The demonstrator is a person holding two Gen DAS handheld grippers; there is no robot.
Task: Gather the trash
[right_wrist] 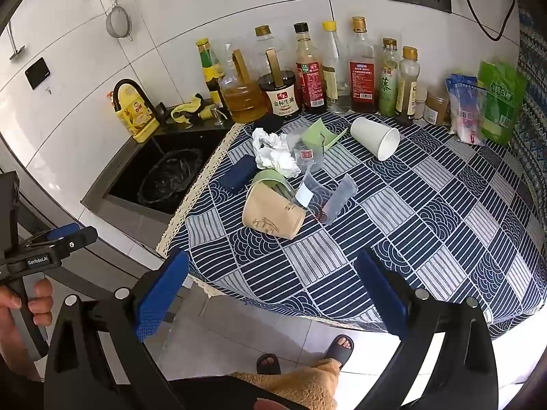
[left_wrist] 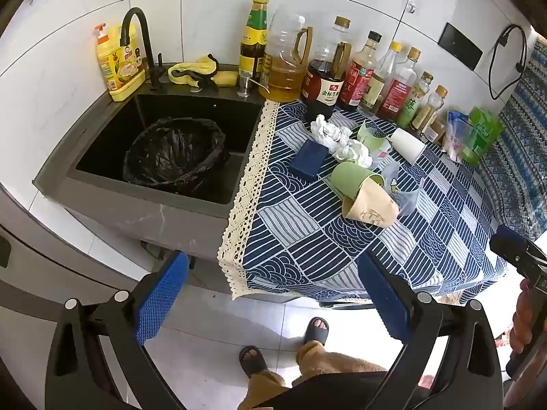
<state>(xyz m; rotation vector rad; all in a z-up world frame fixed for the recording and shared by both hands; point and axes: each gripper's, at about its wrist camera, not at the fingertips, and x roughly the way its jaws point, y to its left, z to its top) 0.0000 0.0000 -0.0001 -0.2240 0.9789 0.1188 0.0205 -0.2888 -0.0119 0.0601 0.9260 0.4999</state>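
Trash lies on the blue patterned tablecloth: a brown paper cup on its side, a green cup behind it, crumpled white tissue, a white paper cup on its side, clear plastic wrappers and a dark blue box. A black trash bag lines the sink at the left. My left gripper is open and empty, in front of the table's edge. My right gripper is open and empty, over the table's front edge, short of the brown cup.
Several sauce and oil bottles stand along the back wall. Green and clear food bags stand at the back right. A black faucet and yellow soap bottle stand behind the sink. The person's feet are below.
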